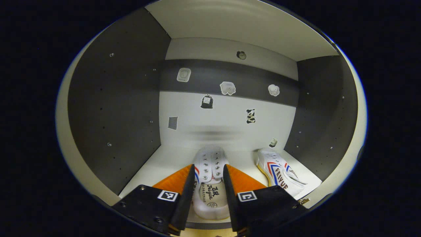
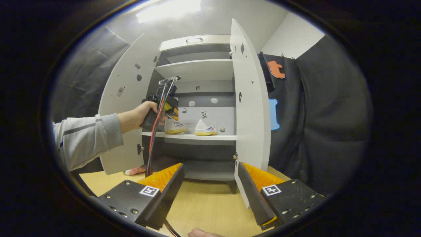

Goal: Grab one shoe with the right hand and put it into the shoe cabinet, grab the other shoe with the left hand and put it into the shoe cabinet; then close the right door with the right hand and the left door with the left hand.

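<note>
In the left gripper view the left gripper (image 1: 208, 191) reaches into the shoe cabinet (image 1: 115, 108), its two fingers set on either side of a white shoe (image 1: 210, 168) that stands heel-first toward the camera on the cabinet's pale shelf (image 1: 158, 164); the fingers lie right along the shoe's sides, though whether both truly press on it cannot be told from this angle. A second white shoe (image 1: 279, 172), striped on its side, rests on the same shelf to the right of the first, near the cabinet's dark right wall and apart from the gripper. Small stickers (image 1: 227, 88) dot the cabinet's back panel above the shoes. In the right gripper view the right gripper (image 2: 210, 191) hangs well back from the cabinet (image 2: 197, 69), over a wooden floor (image 2: 204, 204), its fingers spread wide with nothing between them. Both cabinet doors stand open: the left door (image 2: 125, 108) swung outward, the right door (image 2: 250, 108) edge-on near the gripper's right finger. A hand (image 2: 141, 115) in a grey sleeve (holding the other gripper (image 2: 166, 105)) reaches to the middle shelf, where both shoes (image 2: 205, 129) sit side by side.
</note>
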`<state>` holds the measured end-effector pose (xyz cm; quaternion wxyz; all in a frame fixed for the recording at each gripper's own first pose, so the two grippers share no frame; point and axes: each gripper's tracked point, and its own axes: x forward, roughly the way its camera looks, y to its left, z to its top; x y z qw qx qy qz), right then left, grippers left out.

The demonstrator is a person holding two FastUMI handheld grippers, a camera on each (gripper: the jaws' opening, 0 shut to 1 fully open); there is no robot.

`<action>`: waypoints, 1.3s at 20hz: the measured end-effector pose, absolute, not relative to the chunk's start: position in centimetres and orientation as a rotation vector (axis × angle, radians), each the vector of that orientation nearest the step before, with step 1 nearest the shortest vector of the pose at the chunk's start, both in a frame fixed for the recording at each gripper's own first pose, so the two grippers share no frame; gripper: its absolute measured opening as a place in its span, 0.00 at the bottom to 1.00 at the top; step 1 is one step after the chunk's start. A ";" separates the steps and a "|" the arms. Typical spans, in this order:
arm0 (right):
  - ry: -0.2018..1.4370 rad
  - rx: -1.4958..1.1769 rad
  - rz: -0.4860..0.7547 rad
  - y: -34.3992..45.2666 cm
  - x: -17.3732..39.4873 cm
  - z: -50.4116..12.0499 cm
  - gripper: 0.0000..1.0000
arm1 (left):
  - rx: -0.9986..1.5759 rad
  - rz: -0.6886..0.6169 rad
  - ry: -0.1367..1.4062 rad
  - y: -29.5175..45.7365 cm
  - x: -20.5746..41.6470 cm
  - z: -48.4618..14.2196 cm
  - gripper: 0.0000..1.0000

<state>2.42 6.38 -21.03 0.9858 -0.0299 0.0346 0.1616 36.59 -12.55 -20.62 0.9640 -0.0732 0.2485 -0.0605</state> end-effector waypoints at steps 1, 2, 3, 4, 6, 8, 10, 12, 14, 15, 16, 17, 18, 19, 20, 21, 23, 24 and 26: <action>0.072 -0.058 0.335 6.7 2.2 -21.2 0.98 | -0.130 -0.119 0.501 -12.2 35.7 -20.1 0.56; 0.078 -0.062 0.339 7.0 2.1 -21.2 0.98 | -0.117 -0.123 0.482 -12.0 34.8 -19.3 0.65; 0.078 -0.074 0.337 6.9 2.0 -21.3 0.98 | -0.106 -0.132 0.455 -12.0 33.8 -18.2 0.69; 0.072 -0.084 0.330 6.8 2.0 -21.1 0.98 | -0.100 -0.149 0.431 -12.0 32.4 -17.2 0.79; 0.066 -0.075 0.356 7.2 1.4 -20.7 0.98 | -0.102 -0.186 0.401 -12.0 29.2 -15.5 0.90; 0.090 -0.033 0.388 7.5 0.6 -20.7 0.98 | -0.096 -0.237 0.413 -11.9 25.2 -14.2 0.93; 0.093 -0.021 0.369 6.3 0.5 -19.9 0.98 | -0.069 -0.250 0.376 -10.5 21.9 -11.9 0.94; 0.062 -0.050 0.332 4.8 0.5 -18.7 0.98 | -0.053 -0.261 0.337 -8.9 18.4 -10.1 0.93; 0.051 -0.058 0.310 3.4 0.2 -17.9 0.98 | -0.035 -0.263 0.333 -6.9 14.6 -9.9 0.93; 0.046 -0.036 0.303 2.8 -0.2 -17.3 0.98 | -0.035 -0.257 0.340 -6.0 12.6 -10.1 0.95; 0.040 -0.016 0.294 2.1 -0.5 -16.6 0.98 | -0.057 -0.260 0.328 -5.4 11.0 -9.9 0.93; 0.037 -0.003 0.281 1.3 -0.7 -16.1 0.98 | -0.076 -0.268 0.319 -5.0 9.5 -9.6 0.92; 0.034 0.007 0.269 0.5 -0.9 -15.6 0.98 | -0.097 -0.259 0.311 -4.1 8.1 -9.6 0.93; 0.031 0.016 0.262 -0.2 -1.4 -15.2 0.98 | -0.120 -0.249 0.292 -3.3 6.9 -9.4 0.93; 0.029 0.024 0.267 -0.6 -1.6 -14.7 0.98 | -0.138 -0.251 0.268 -2.9 6.0 -9.1 0.93; 0.031 0.023 0.273 -1.0 -1.9 -14.4 0.98 | -0.144 -0.245 0.268 -2.5 4.6 -9.5 0.93; 0.040 -0.017 0.240 -3.0 -1.6 -13.9 0.98 | -0.172 -0.236 0.279 -1.9 2.0 -10.6 0.93; 0.043 -0.044 0.206 -4.7 -1.4 -13.5 0.98 | -0.179 -0.246 0.287 -2.1 0.6 -11.0 0.93; 0.041 -0.091 0.156 -7.4 -0.8 -12.1 0.98 | -0.172 -0.243 0.271 -1.5 -1.1 -11.4 0.93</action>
